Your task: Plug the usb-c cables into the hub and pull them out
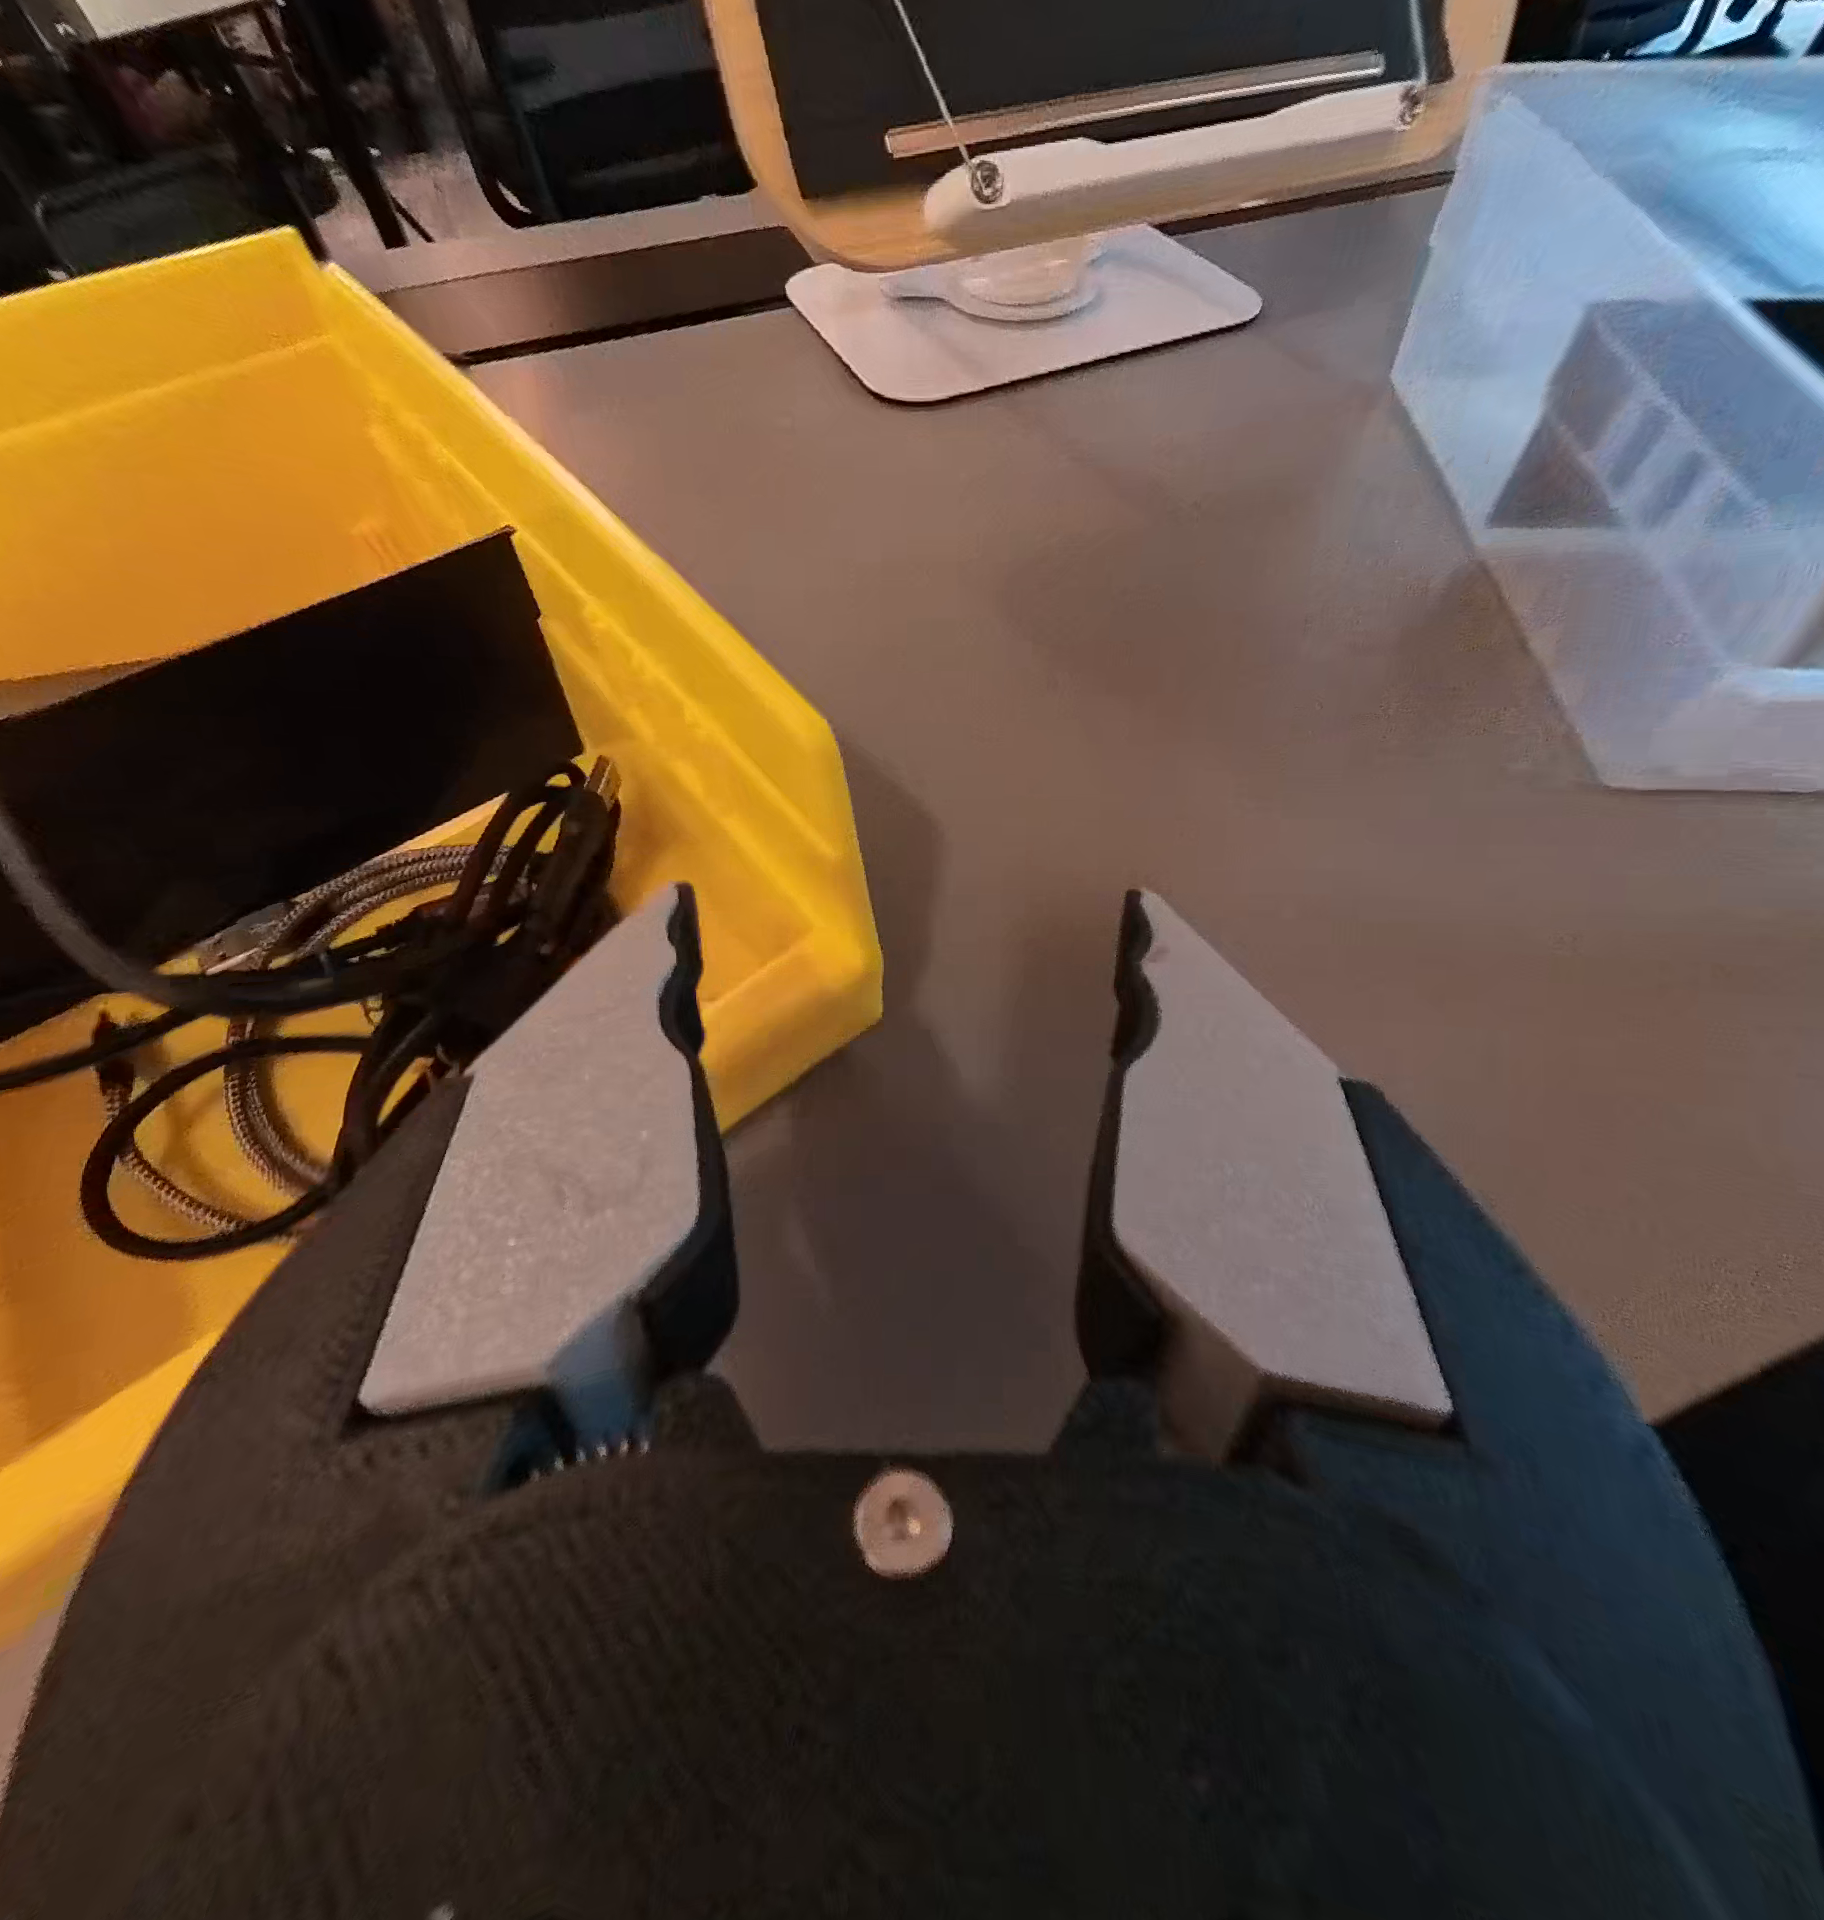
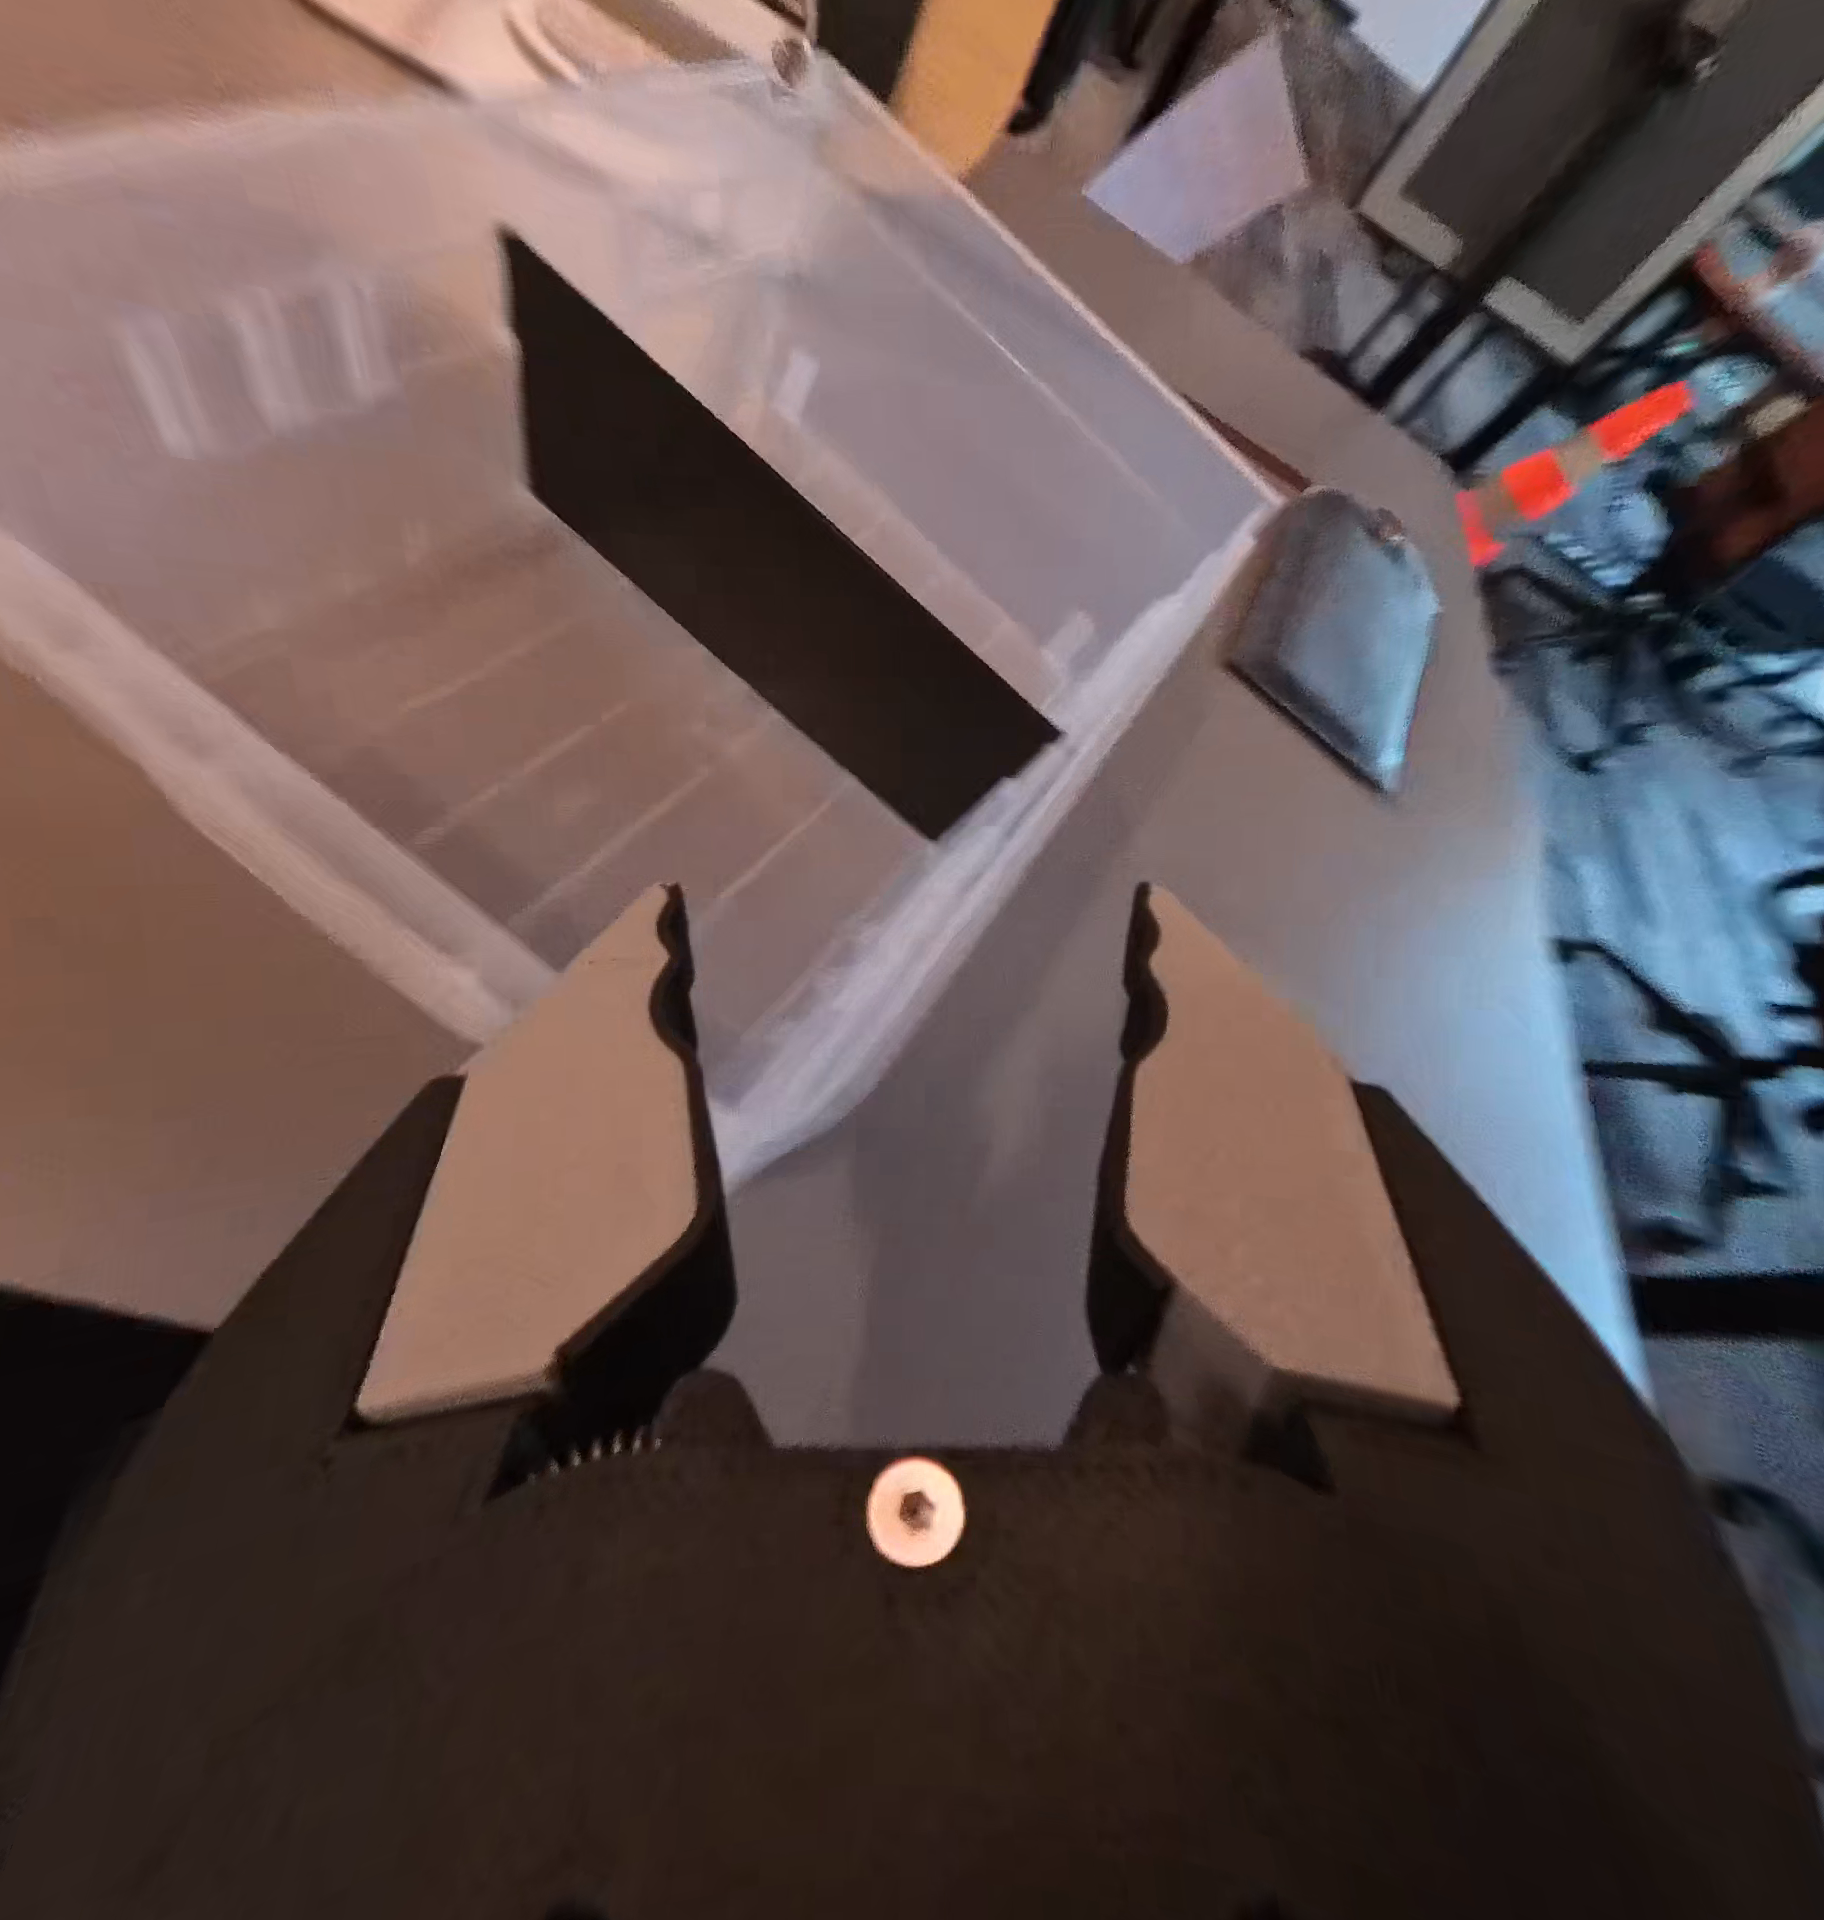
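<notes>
A tangle of black and braided cables [image 1: 357,966] lies inside a yellow bin [image 1: 679,727] at the left of the left wrist view, beside a black box [image 1: 264,727]. My left gripper [image 1: 908,935] is open and empty, over the grey table just right of the bin's front corner. My right gripper [image 2: 908,935] is open and empty, above the near corner of a clear plastic bin [image 2: 991,343] that holds a black flat panel [image 2: 762,540]. A dark grey flat device [image 2: 1334,634] lies on the table just right of the clear bin. The view is blurred.
The clear bin [image 1: 1635,468] stands at the right of the left wrist view. A white stand with a tan-framed screen [image 1: 1033,301] stands at the table's back. The table's right edge [image 2: 1542,831] drops to a floor with chairs.
</notes>
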Motion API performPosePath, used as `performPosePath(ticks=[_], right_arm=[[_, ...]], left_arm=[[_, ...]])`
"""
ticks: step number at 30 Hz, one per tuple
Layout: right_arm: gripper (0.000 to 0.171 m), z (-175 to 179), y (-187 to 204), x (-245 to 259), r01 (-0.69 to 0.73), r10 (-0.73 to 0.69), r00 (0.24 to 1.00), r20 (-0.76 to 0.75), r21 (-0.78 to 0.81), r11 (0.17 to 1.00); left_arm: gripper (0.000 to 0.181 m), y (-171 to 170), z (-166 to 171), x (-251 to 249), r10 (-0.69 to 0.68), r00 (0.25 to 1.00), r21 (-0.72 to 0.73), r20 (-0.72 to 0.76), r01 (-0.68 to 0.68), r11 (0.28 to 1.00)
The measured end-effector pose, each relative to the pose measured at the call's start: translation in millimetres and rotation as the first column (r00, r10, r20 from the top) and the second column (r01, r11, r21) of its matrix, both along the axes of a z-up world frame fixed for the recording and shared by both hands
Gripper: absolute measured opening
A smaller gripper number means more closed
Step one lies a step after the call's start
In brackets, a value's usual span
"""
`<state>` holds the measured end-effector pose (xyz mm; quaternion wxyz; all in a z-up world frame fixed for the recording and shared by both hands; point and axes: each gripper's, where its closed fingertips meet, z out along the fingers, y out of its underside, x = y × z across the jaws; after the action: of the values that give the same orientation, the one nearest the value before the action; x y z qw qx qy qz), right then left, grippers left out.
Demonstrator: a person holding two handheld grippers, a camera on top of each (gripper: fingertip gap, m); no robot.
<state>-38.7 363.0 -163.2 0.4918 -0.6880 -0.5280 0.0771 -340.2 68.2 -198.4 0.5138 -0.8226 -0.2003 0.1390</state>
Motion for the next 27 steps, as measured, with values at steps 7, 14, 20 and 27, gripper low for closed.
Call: performPosePath(ticks=[7, 14, 20, 27], right_arm=[[0.093, 20, -105, -68, -0.417, 0.302, 0.873, -0.382, -0.264, 0.870], [0.094, -13, -105, -171, -0.299, 0.246, 0.930, -0.271, -0.173, 0.939], [0.087, -39, -78, -179, -0.218, 0.208, 0.971, -0.118, -0.087, 0.972], [0.035, -63, -48, -99, -0.183, 0.187, 0.980, 0.062, -0.059, 0.981]], left_arm=[[0.056, 33, -5, -44, 0.073, 0.992, -0.018, -0.099, -0.075, 0.997], [0.015, -3, -3, -54, 0.131, 0.981, -0.038, -0.145, -0.138, 0.990], [0.002, -75, -1, -78, 0.266, 0.956, 0.022, -0.125, -0.265, 0.964], [0.003, -96, -1, -72, 0.302, 0.951, 0.079, -0.061, -0.297, 0.952]])
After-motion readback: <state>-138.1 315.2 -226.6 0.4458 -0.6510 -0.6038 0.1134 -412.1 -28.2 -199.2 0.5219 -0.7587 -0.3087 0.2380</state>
